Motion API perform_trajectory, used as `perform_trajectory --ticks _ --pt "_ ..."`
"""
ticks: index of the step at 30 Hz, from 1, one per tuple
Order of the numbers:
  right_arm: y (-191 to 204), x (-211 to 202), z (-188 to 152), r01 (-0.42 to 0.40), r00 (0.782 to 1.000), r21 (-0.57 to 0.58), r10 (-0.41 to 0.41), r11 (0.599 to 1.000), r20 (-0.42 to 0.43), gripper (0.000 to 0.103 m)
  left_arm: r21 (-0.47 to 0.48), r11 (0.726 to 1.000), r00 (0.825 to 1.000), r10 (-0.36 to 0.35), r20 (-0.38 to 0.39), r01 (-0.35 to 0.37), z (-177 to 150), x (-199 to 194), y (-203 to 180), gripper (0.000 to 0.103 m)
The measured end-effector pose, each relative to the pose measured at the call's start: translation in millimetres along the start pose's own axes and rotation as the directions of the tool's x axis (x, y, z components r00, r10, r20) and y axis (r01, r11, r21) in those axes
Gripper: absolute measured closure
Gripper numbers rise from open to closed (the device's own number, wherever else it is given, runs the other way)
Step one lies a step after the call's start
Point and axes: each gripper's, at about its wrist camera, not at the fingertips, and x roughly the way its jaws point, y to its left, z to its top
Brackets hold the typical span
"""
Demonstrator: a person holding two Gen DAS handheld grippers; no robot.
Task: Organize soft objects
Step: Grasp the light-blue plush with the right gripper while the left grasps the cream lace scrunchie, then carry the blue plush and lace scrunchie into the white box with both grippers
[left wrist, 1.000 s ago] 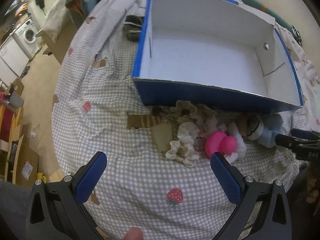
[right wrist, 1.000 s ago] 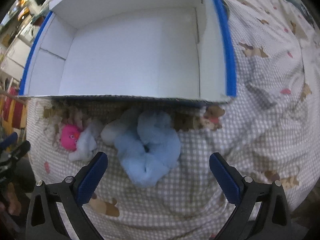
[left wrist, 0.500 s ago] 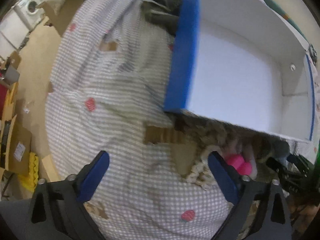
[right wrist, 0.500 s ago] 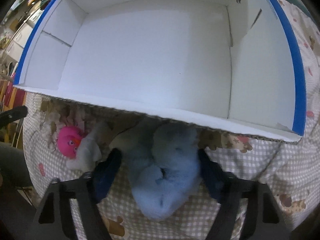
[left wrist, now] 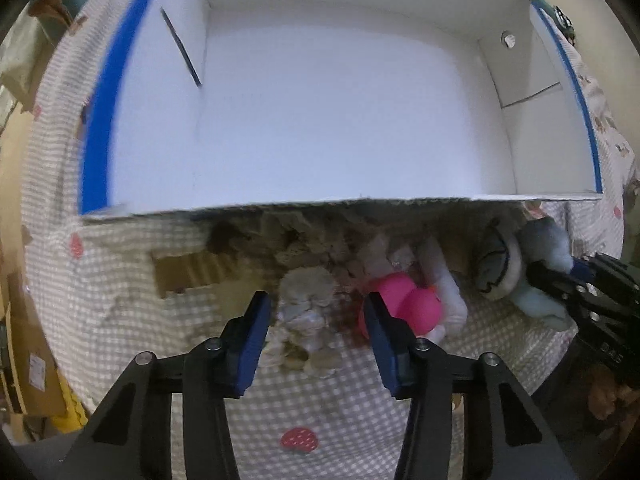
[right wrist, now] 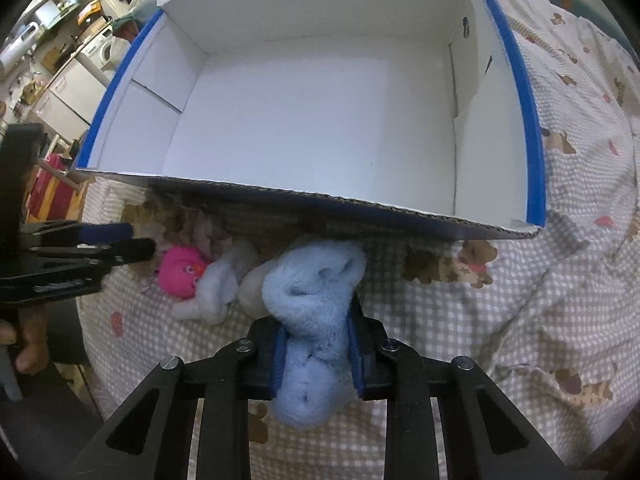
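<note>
- Left gripper (left wrist: 316, 316): blue pads parted around a cream ruffled fabric piece (left wrist: 308, 300), neither pad seen pressing it; checked bedspread (left wrist: 120, 280) beneath
- Pink round plush (left wrist: 404, 304): smooth, bulbous; at 3 o'clock of the cream piece, touching the right pad
- White cardboard box (right wrist: 320, 120): blue-edged, rectangular; at 12 o'clock of the pile
- Right gripper (right wrist: 316, 354): pads pinching a fluffy light-blue plush (right wrist: 316, 296); plush lies against the box front

Right hand-held gripper (right wrist: 316, 344) clamped shut; left hand-held gripper (left wrist: 316, 320) half-open.
</note>
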Motion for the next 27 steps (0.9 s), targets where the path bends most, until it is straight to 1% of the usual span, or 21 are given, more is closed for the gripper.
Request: perform_trajectory --ticks 2,3,4,5,8,11,12,16,18,21,25,27 --pt "-2.1 -5.0 0.6 0.003 1.0 -0.004 -0.003 1.0 0.004 0.076 -0.003 1.0 0.999 -0.023 -0.034 0.022 5.8 11.0 3.5 0.077" --pt "-4.4 -3.5 4.4 0.007 1.0 -0.006 -0.007 1.0 0.003 0.076 -0.005 1.0 0.999 -0.026 -0.044 0.026 5.7 14.3 4.4 0.081" --pt "-2.3 0.1 8.0 0.006 1.0 -0.006 -0.006 1.0 0.0 0.076 -0.002 0.999 0.998 -0.032 -0.053 0.032 5.6 16.4 5.2 0.089" --pt "-2.4 0.4 9.3 0.004 1.0 -0.007 -0.004 1.0 -0.003 0.076 -0.001 0.999 0.998 -0.042 -0.052 0.042 3.8 15.8 6.3 0.09" --pt "-1.2 -3.4 5.5 0.003 1.0 -0.016 -0.003 1.0 -0.001 0.076 0.006 0.997 0.997 -0.073 -0.011 0.074 0.7 3.5 7.6 0.093" --pt "2.8 -5.7 2.4 -0.004 1.0 -0.018 0.005 1.0 0.018 0.076 0.019 0.996 0.995 -0.093 0.037 0.093 -7.8 -22.4 12.9 0.093" --pt "4.7 -7.2 -2.8 -0.009 1.0 -0.015 0.009 1.0 0.023 0.076 0.016 0.995 0.994 -0.095 0.054 0.095 -15.2 -33.9 17.8 0.093" --pt "12.5 -15.9 -7.1 -0.021 0.998 -0.027 0.023 0.999 0.052 0.076 -0.032 0.999 0.991 -0.038 0.125 0.042 -27.5 -64.9 19.2 0.093" --pt "18.5 -23.0 -8.0 -0.025 0.997 -0.047 0.029 0.999 0.076 0.076 -0.069 0.997 0.99 -0.023 0.138 0.032 -34.6 -74.2 24.9 0.093" --pt "26.8 -37.9 -9.2 -0.029 0.992 -0.068 0.037 0.997 0.122 0.076 -0.122 0.993 0.989 0.013 0.148 0.005 -46.9 -74.1 27.4 0.093" --pt "32.1 -58.8 -10.0 -0.031 0.981 -0.07 0.043 0.997 0.191 0.076 -0.146 0.989 0.985 0.018 0.172 0.007 -50.1 -82.8 28.5 0.093" --pt "34.5 -68.5 -8.4 -0.035 0.977 -0.07 0.049 0.997 0.209 0.076 -0.154 0.988 0.982 0.015 0.188 0.014 -50.6 -91.4 28.2 0.093"
